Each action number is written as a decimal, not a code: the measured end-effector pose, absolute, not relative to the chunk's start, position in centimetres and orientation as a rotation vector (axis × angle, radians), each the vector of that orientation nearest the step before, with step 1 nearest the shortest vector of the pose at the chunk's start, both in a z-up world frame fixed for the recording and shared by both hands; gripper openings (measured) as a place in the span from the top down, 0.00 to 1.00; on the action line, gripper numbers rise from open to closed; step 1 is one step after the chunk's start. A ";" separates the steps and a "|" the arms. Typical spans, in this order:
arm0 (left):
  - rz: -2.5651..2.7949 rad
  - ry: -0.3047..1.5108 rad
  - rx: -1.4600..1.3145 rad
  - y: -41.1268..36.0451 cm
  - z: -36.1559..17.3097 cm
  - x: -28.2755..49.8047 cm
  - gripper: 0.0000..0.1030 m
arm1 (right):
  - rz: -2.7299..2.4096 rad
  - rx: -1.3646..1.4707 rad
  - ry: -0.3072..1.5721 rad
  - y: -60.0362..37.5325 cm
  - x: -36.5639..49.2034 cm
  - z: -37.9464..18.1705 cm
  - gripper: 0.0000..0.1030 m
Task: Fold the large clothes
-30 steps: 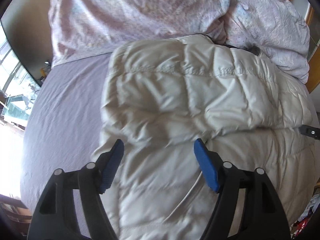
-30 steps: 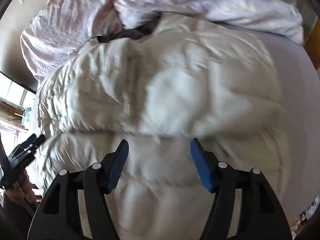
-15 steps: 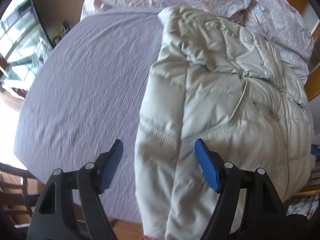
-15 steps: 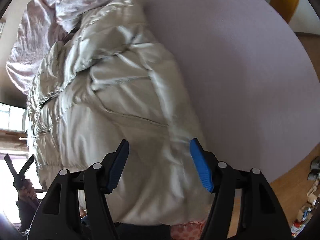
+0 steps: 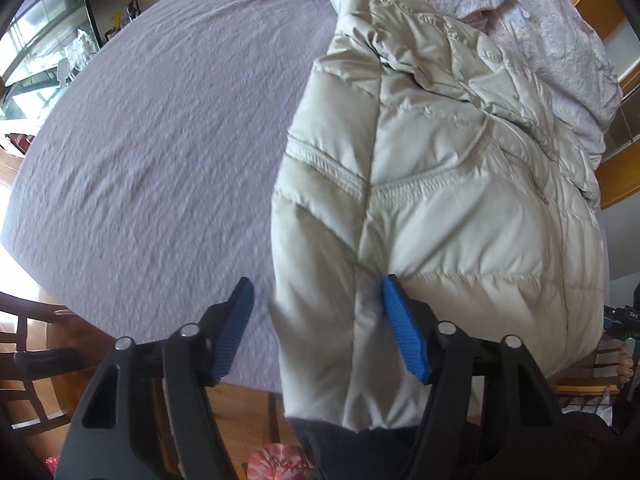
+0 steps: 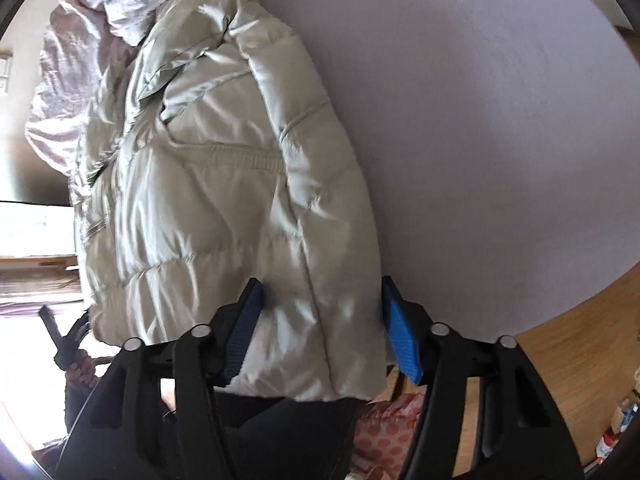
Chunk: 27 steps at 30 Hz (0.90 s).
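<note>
Puffer jacket (image 5: 440,184) half-folded on bed (image 5: 160,128).
Left tongs (image 5: 316,320), right tongs (image 6: 320,328) closing around hem corners, not yet clamped; final fold pending.

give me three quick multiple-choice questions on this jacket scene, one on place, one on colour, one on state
1. Where does the jacket lie?
A. on the lilac sheet of a bed
B. on a chair
C. on the wooden floor

2. What colour are the pads of each gripper?
A. red
B. blue
C. green

3. What is between the fingers of the right gripper?
A. nothing
B. the crumpled bedding
C. the jacket's near edge

Answers:
1 A: the cream quilted jacket spreads over the sheet, its near end hanging past the bed's edge.
2 B: both views show blue ribbed pads on black fingers.
3 C: the closing fingers straddle the jacket's bottom edge; the left gripper does likewise.
</note>
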State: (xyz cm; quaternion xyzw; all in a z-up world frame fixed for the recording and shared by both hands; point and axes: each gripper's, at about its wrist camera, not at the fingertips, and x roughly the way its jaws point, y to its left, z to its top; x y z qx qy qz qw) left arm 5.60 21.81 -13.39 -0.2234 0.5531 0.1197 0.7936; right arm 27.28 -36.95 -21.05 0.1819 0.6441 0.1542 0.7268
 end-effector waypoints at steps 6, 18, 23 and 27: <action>0.218 1.172 -0.541 21.2 -13.6 4.5 0.51 | 0.434 0.549 1.441 -38.7 26.6 -22.3 0.50; 0.204 1.165 -0.487 19.9 -12.3 5.2 0.88 | 0.476 0.483 1.436 -36.6 27.2 -21.8 0.88; 0.229 1.164 -0.409 19.4 -10.4 6.4 0.91 | 0.501 0.417 1.369 -35.5 28.1 -19.4 0.91; 0.246 1.151 -0.367 19.1 -9.0 7.4 0.92 | 0.506 0.386 1.329 -35.0 29.0 -18.2 0.91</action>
